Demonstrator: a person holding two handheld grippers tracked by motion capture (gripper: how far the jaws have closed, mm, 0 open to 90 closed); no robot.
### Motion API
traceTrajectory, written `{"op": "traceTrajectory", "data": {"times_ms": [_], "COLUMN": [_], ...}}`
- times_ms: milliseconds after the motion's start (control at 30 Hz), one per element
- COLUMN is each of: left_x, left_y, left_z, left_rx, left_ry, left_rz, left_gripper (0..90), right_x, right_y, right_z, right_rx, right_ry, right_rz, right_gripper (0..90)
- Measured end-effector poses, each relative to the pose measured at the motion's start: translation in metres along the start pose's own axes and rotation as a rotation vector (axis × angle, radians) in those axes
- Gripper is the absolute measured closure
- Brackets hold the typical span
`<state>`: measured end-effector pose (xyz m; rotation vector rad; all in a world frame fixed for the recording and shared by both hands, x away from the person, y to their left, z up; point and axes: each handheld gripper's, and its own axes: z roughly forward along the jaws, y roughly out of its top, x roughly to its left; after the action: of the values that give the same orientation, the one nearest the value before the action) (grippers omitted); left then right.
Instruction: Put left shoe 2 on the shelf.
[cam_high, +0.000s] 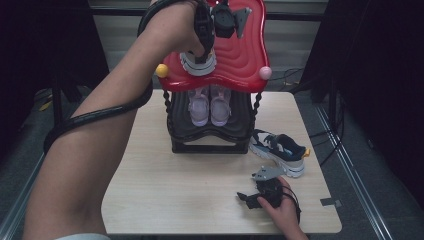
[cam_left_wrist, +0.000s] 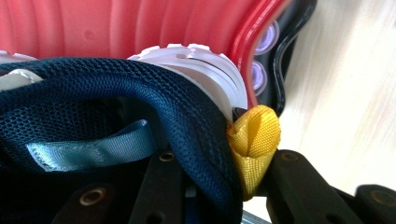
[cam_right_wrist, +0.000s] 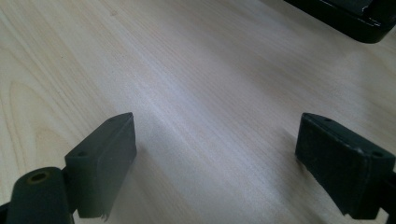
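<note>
Pale wooden desk (cam_high: 165, 175) carries a shoe rack; at its 12 o'clock, left tongs (cam_high: 202, 52) clamp a navy sneaker (cam_left_wrist: 140, 93) on the red top shelf (cam_high: 240, 55). Left gripper view reveals its yellow heel loop (cam_left_wrist: 254, 140). Right tongs (cam_right_wrist: 215, 158) gape empty at 5 o'clock

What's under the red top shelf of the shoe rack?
Under the red top shelf, a pair of pale lilac shoes sits side by side on the black lower shelf, toes toward the camera. Their heels and the back of that shelf are hidden by the red top.
</note>
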<state>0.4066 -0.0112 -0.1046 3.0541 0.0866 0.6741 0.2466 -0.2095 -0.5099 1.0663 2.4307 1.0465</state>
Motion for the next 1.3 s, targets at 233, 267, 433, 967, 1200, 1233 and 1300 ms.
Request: {"op": "traceTrajectory", "data": {"times_ms": [233, 267, 433, 967, 1200, 1233, 1300], "left_x": [0.006, 0.007, 0.010, 0.012, 0.014, 0.014, 0.015], "left_y": [0.005, 0.005, 0.008, 0.009, 0.007, 0.006, 0.005], "left_z": [0.008, 0.009, 0.015, 0.017, 0.018, 0.018, 0.018], "left_rx": [0.009, 0.009, 0.008, -0.001, -0.015, -0.015, -0.016], "left_ry": [0.000, -0.002, -0.008, -0.003, -0.009, -0.011, -0.017], "left_rz": [0.028, 0.024, 0.042, 0.087, 0.087, 0.089, 0.089], "left_gripper": [73.4, 73.4, 73.3, 72.4, 72.3, 72.3, 72.3], "right_x": [0.000, 0.000, 0.000, 0.000, 0.000, 0.000, 0.000], "right_y": [0.000, 0.000, 0.000, 0.000, 0.000, 0.000, 0.000], "right_z": [0.000, 0.000, 0.000, 0.000, 0.000, 0.000, 0.000], "right_rx": [0.000, 0.000, 0.000, 0.000, 0.000, 0.000, 0.000], "right_ry": [0.000, 0.000, 0.000, 0.000, 0.000, 0.000, 0.000], "right_rz": [0.000, 0.000, 0.000, 0.000, 0.000, 0.000, 0.000], "right_gripper": [11.9, 12.0, 11.9, 11.9, 11.9, 11.9, 11.9]}}
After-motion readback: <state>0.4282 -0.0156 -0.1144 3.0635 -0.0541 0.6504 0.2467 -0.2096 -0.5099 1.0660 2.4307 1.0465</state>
